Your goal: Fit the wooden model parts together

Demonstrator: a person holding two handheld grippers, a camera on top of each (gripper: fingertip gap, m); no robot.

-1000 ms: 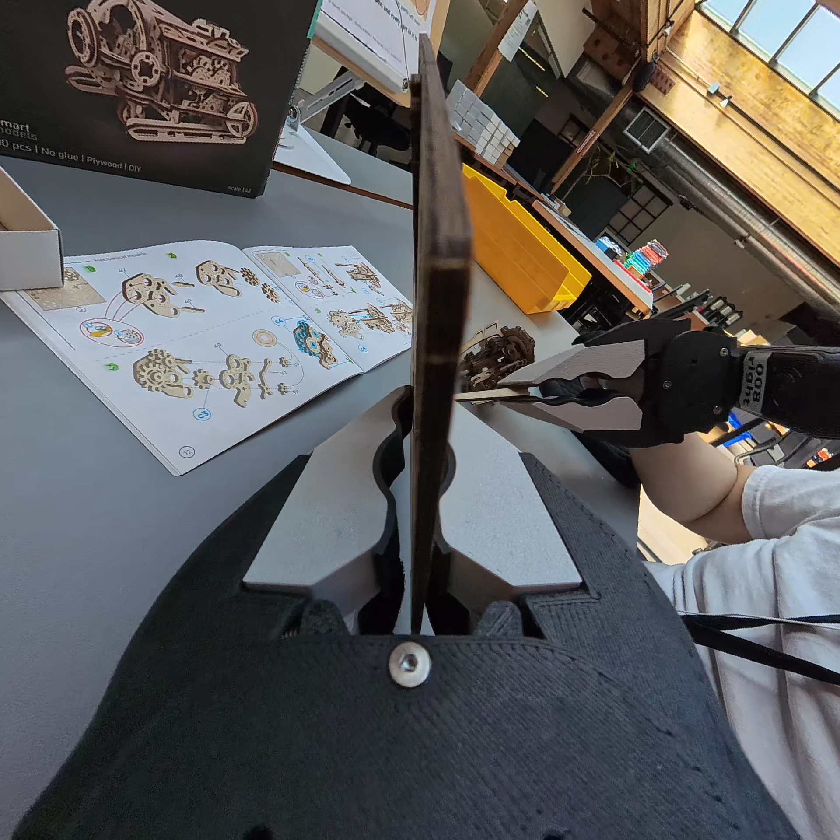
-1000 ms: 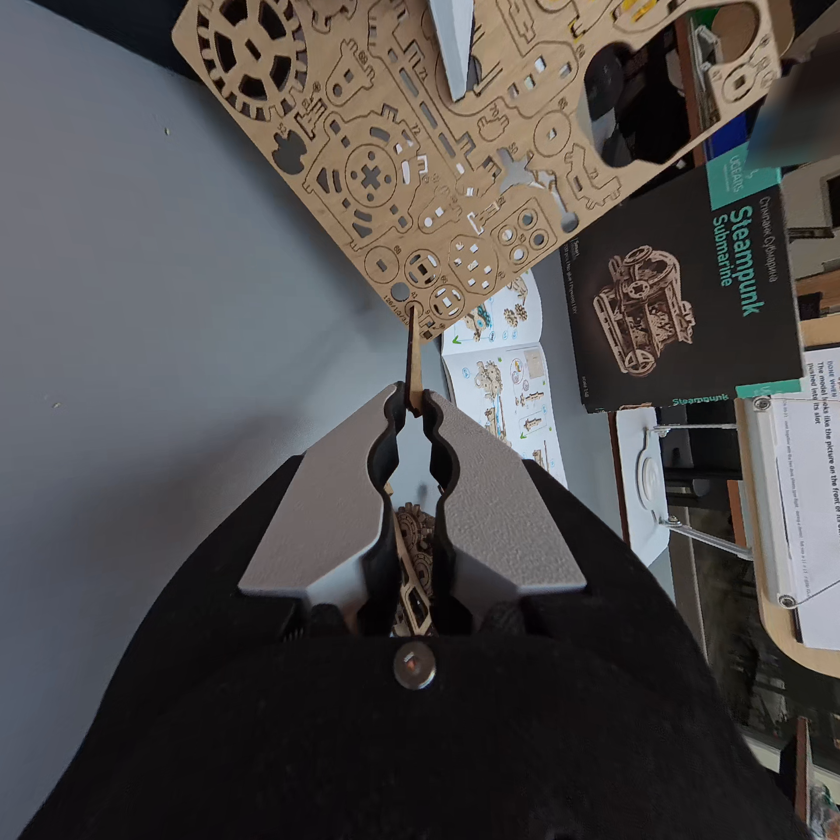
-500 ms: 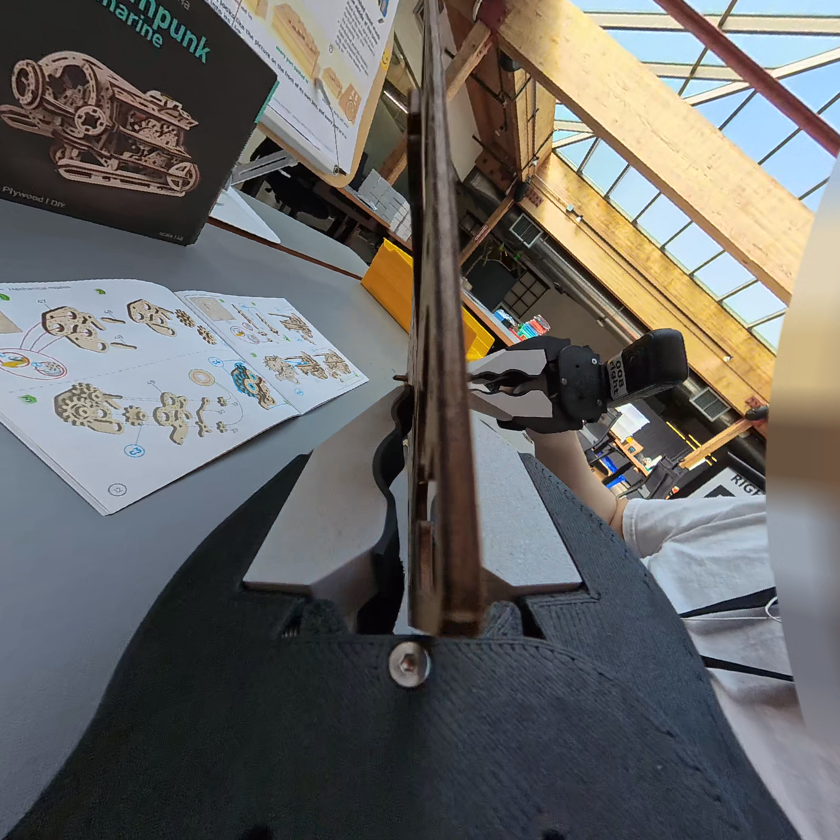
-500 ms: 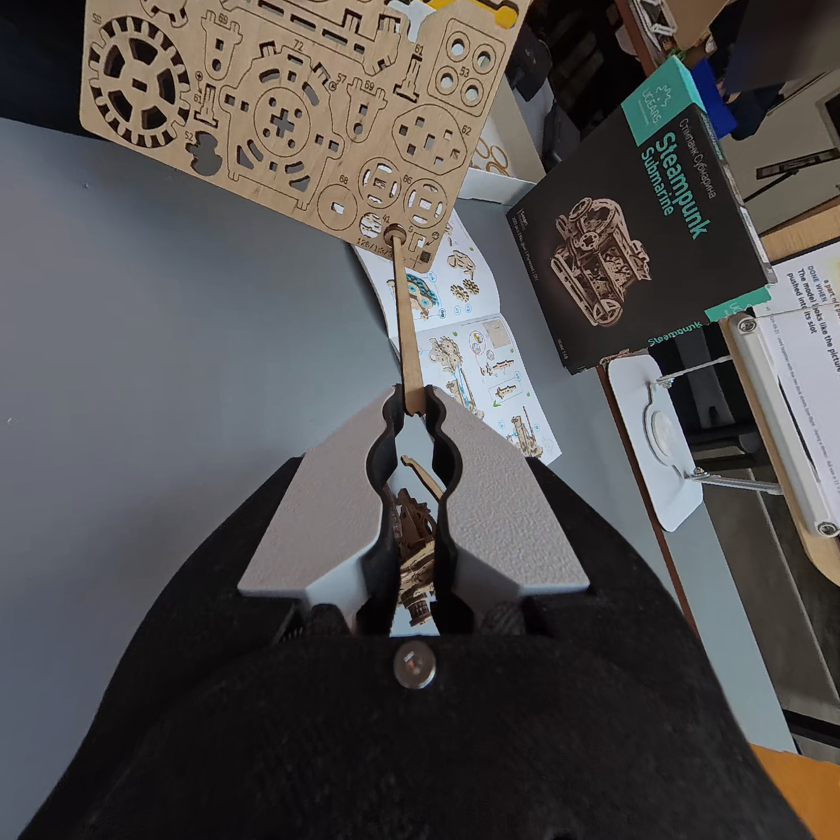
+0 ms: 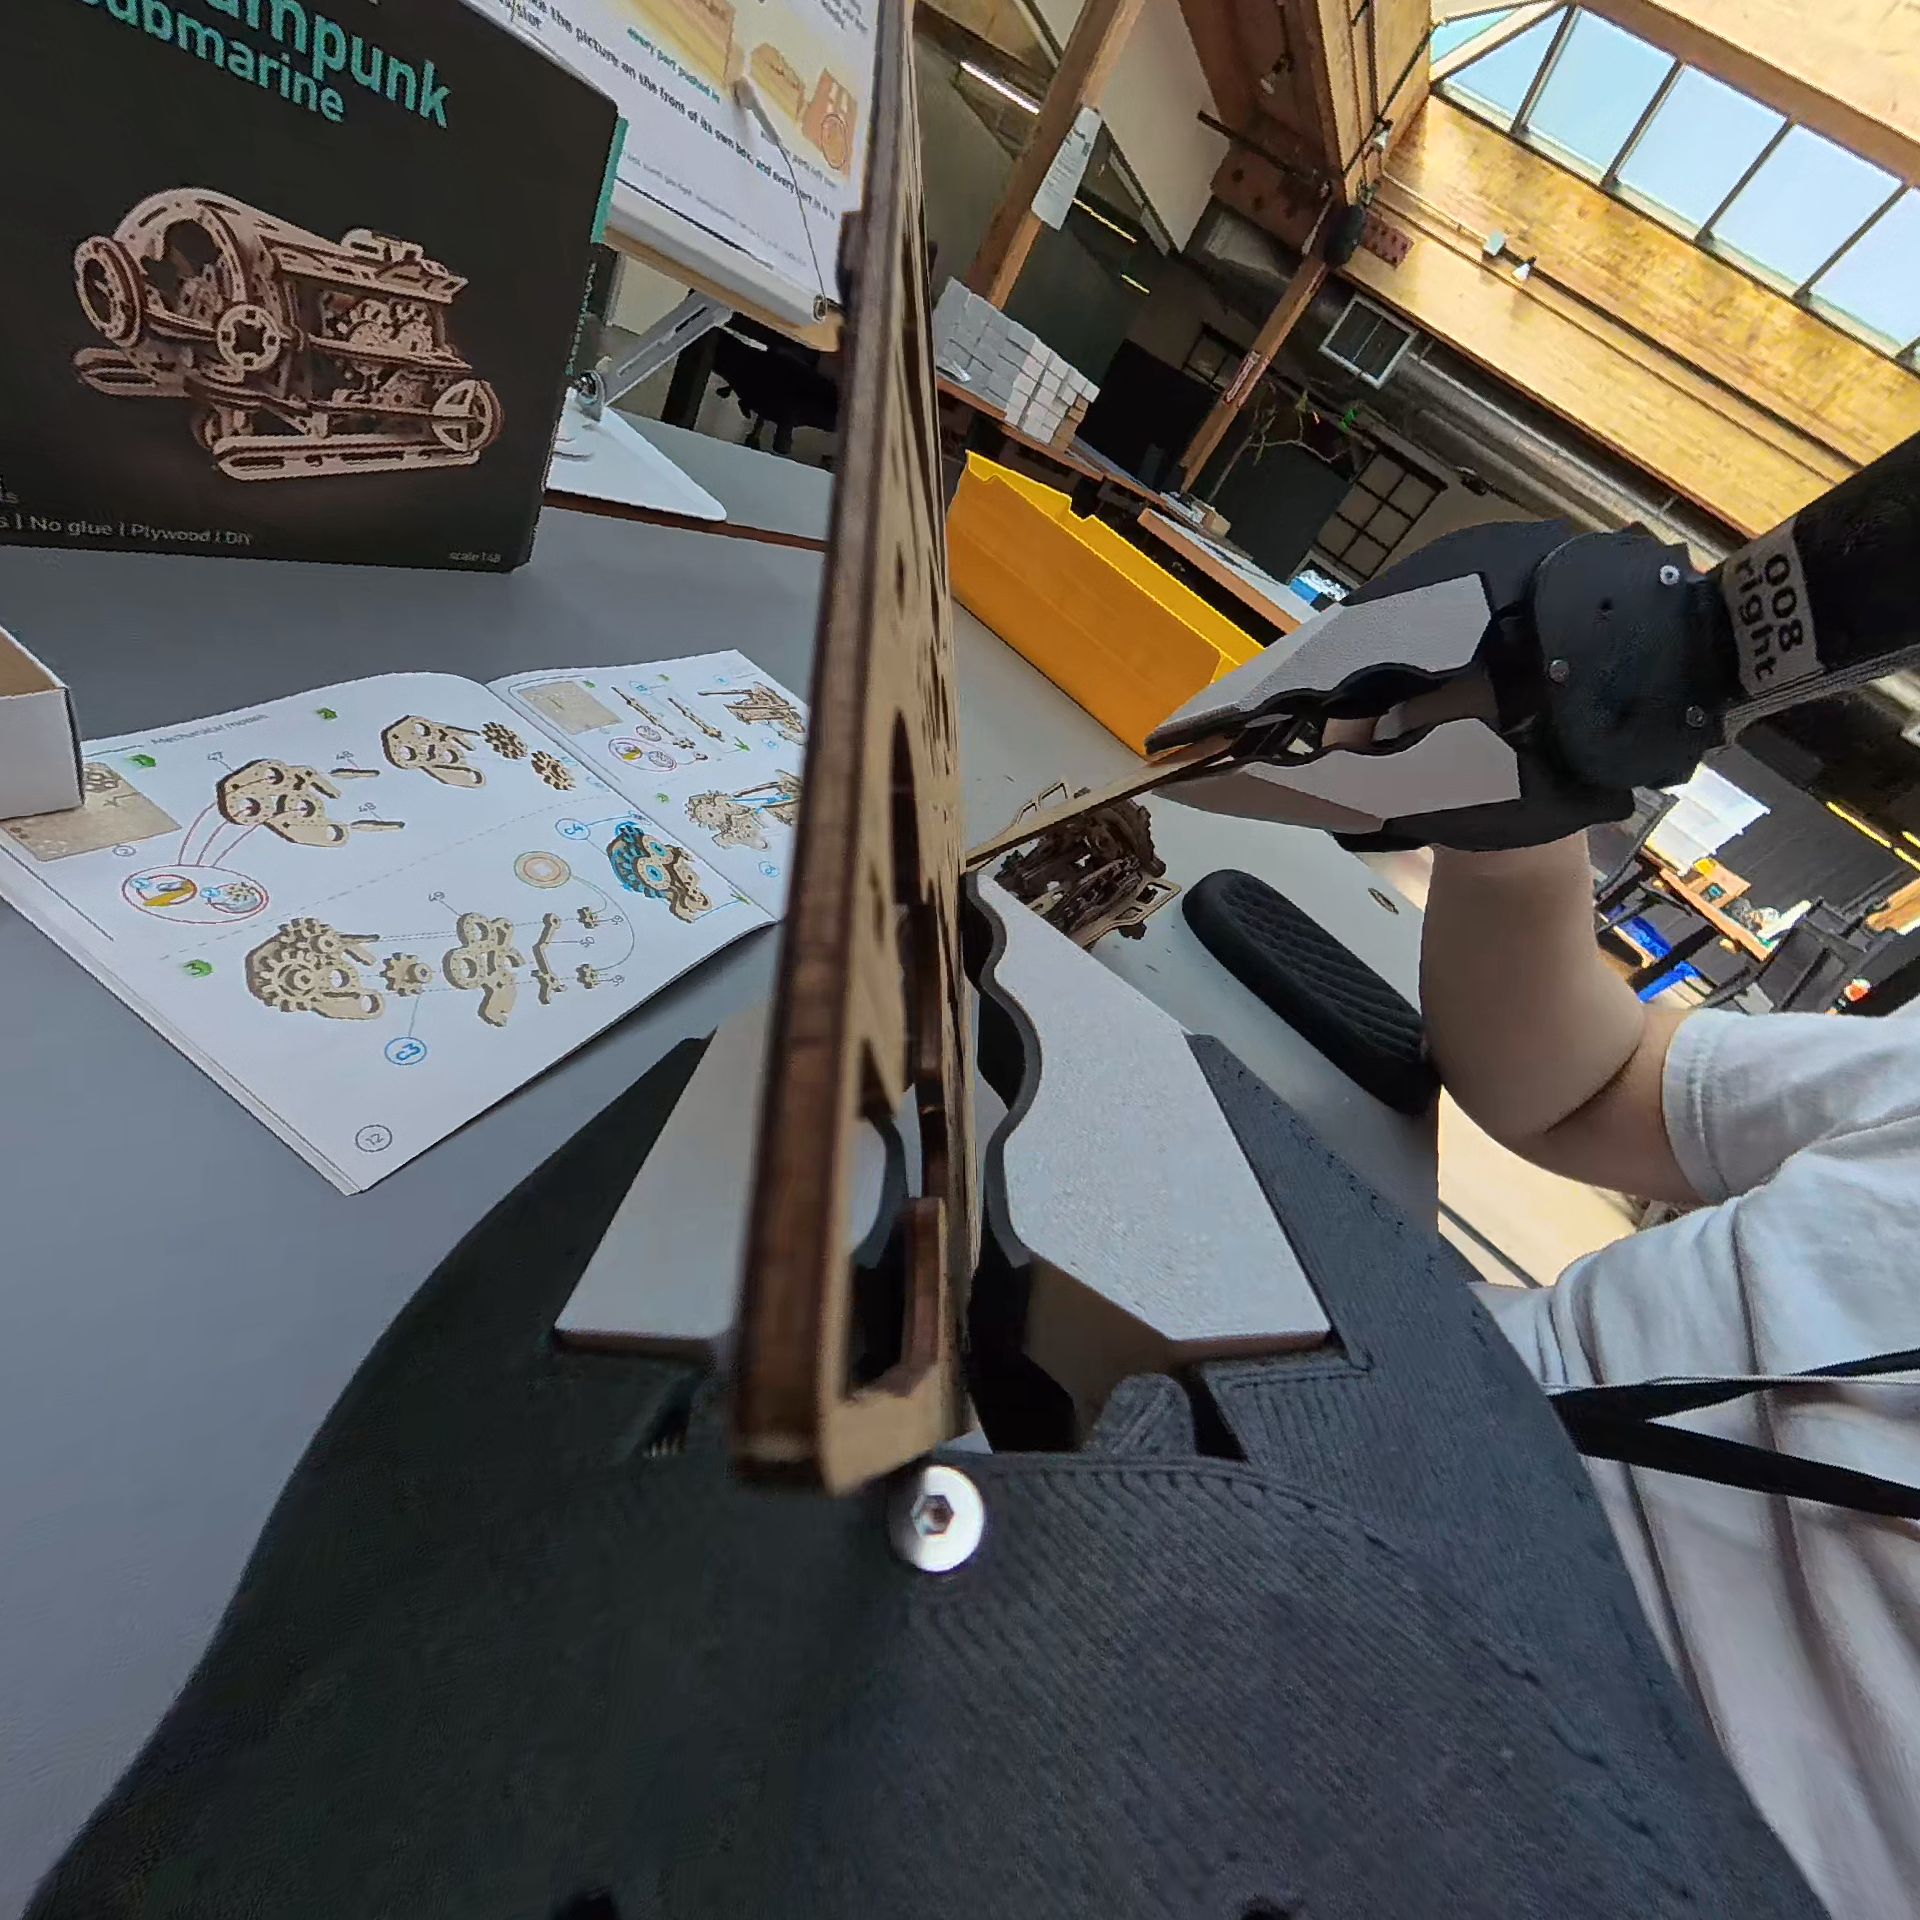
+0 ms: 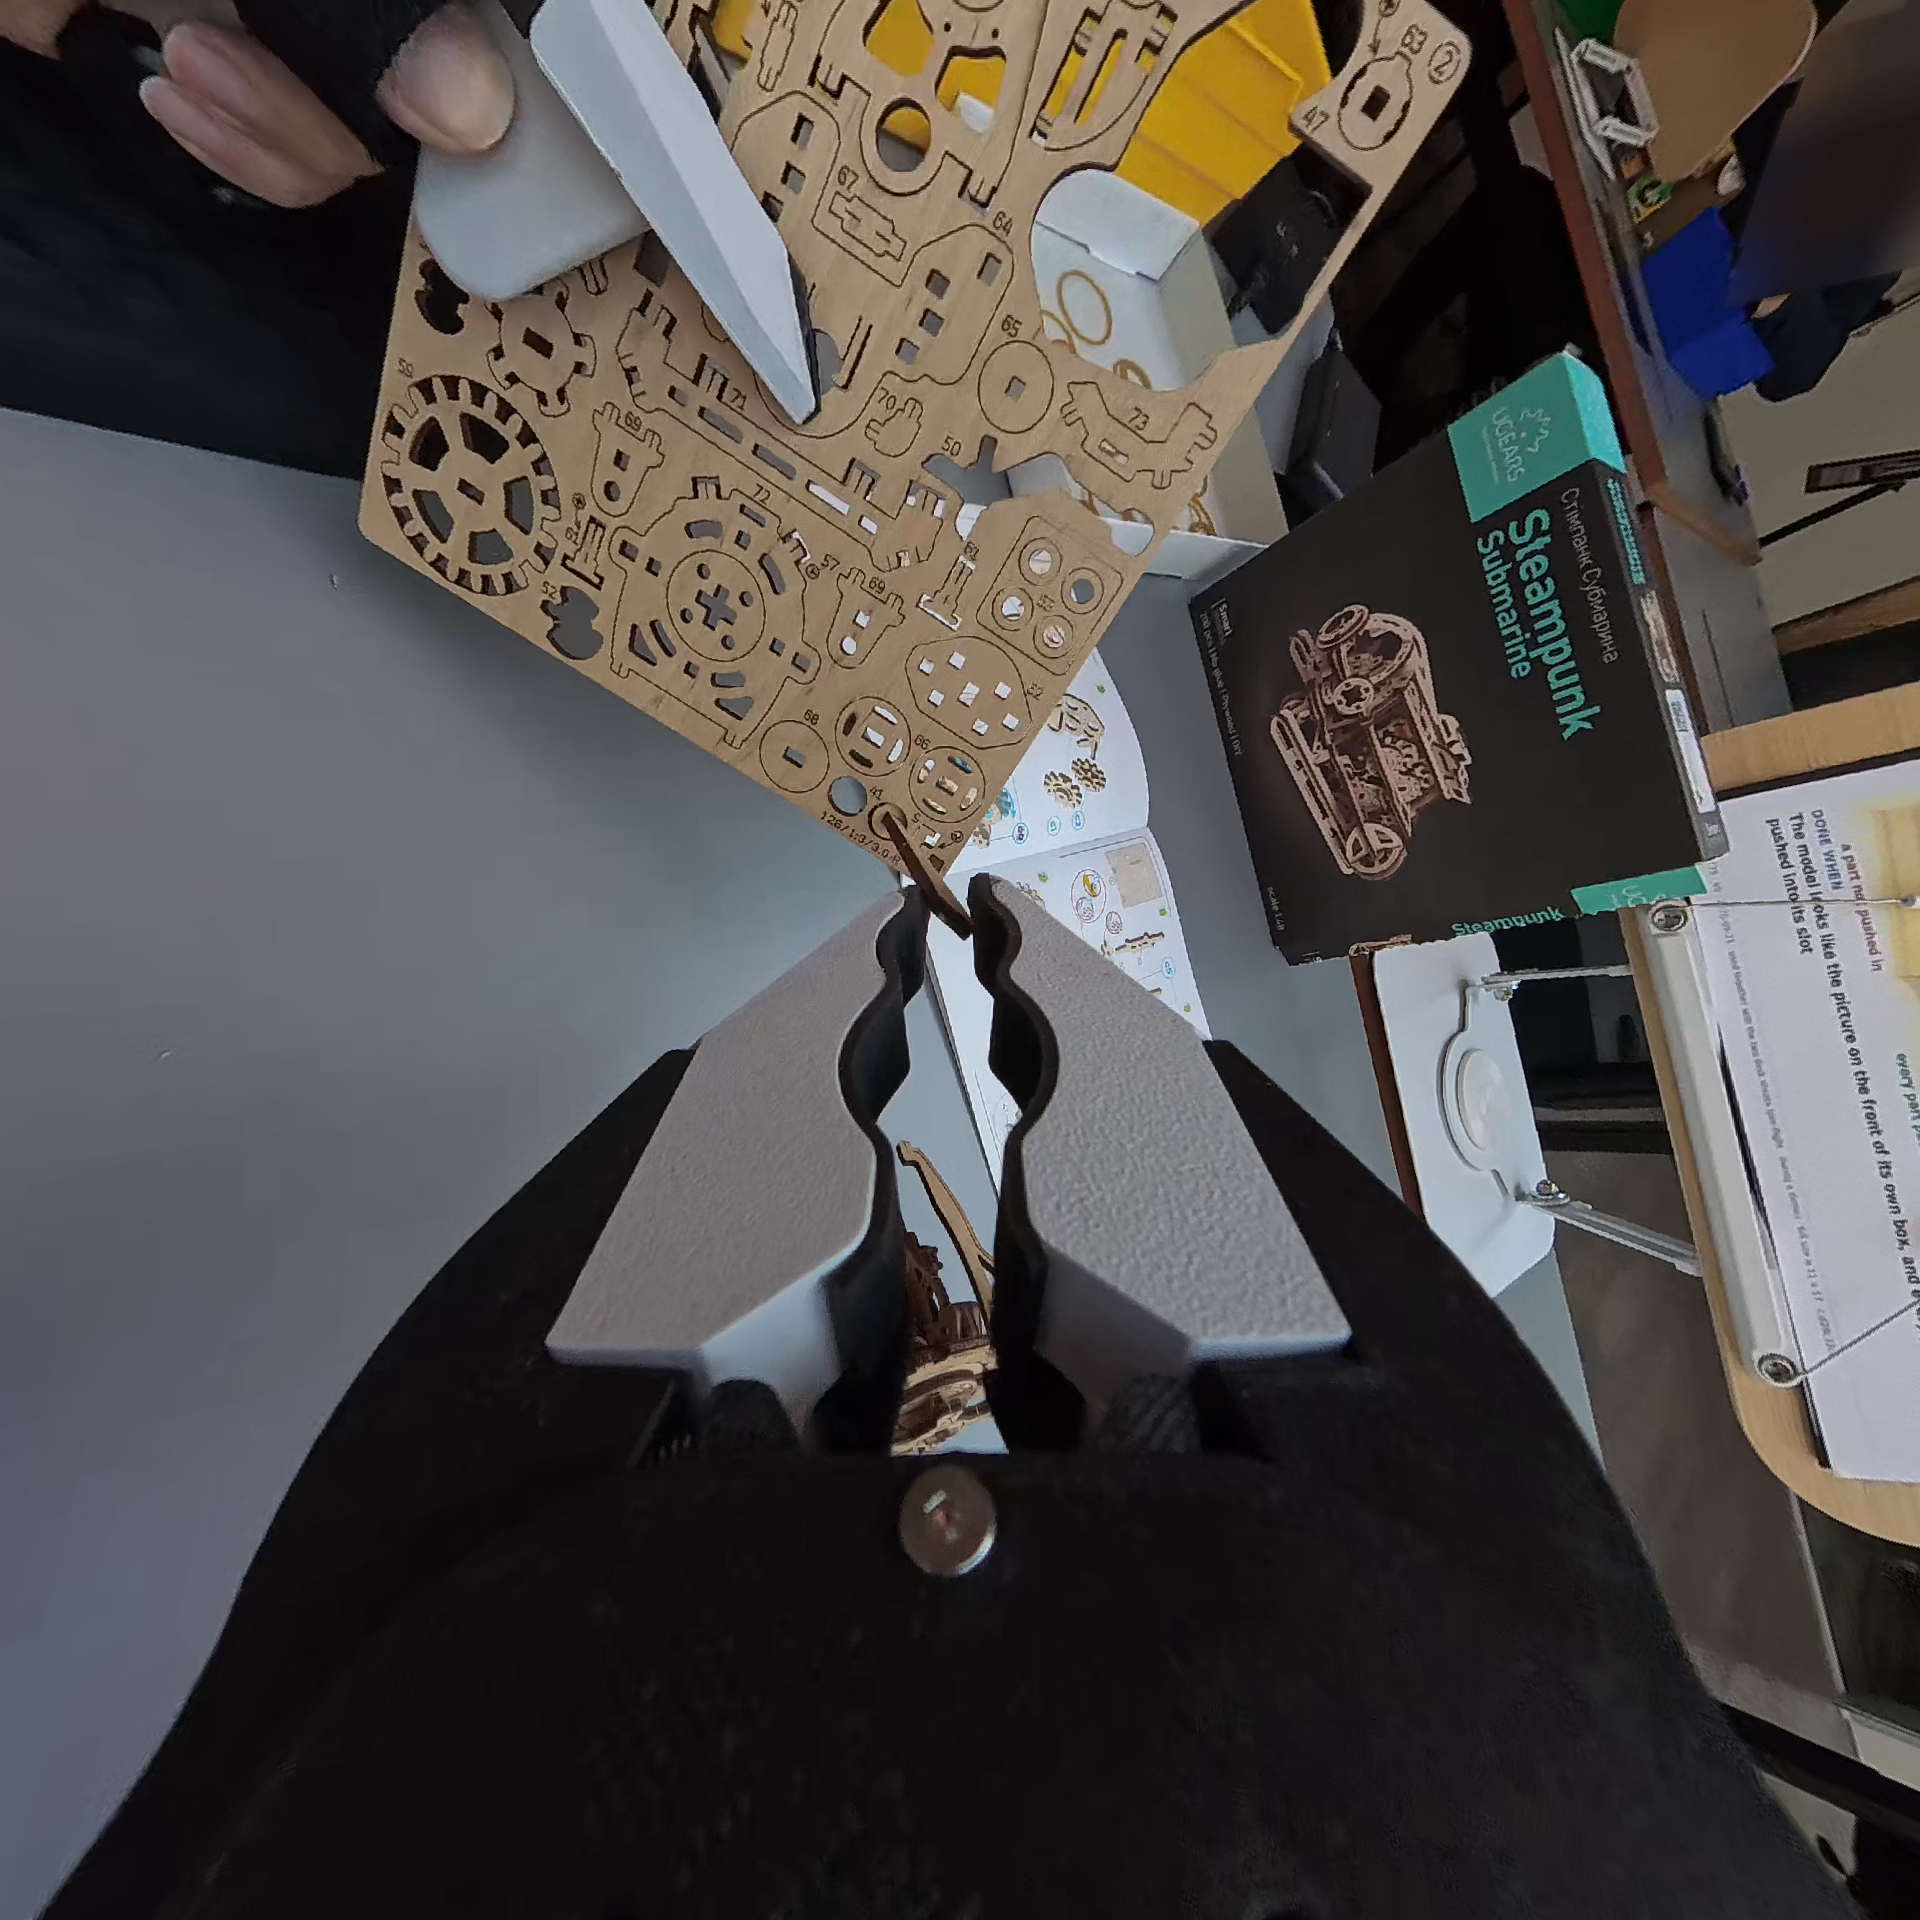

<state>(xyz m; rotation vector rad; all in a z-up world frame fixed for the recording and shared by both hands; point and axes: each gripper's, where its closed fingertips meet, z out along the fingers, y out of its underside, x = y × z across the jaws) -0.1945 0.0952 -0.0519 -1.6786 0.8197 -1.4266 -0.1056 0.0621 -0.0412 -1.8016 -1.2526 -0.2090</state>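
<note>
My left gripper (image 5: 940, 914) is shut on a laser-cut plywood parts sheet (image 5: 883, 644) and holds it upright and edge-on above the table. The right wrist view shows the sheet's face (image 6: 727, 582) with the left gripper (image 6: 800, 400) clamped on it. My right gripper (image 6: 945, 899) is shut on a thin wooden stick (image 6: 930, 883). The stick sits tilted between the tips, with its far end at a small hole in the sheet's lower corner. In the left wrist view the right gripper (image 5: 1236, 748) points the stick (image 5: 1081, 805) at the sheet. A partly built wooden model (image 5: 1091, 878) sits on the table below.
An open instruction booklet (image 5: 416, 883) lies on the grey table (image 5: 156, 1195). A black model box (image 5: 281, 281) stands behind it, with a white box (image 5: 31, 727) at the left and a yellow bin (image 5: 1081, 592) behind. A black pad (image 5: 1309, 987) and a person's arm (image 5: 1507, 987) are at the right. Some 11 centimetres of space lies between my two pairs of fingers.
The sheet has swung and come closer to my right gripper. The stick shows much shorter ahead of the right tips and now sits tilted. The left view has dipped back toward the table.
</note>
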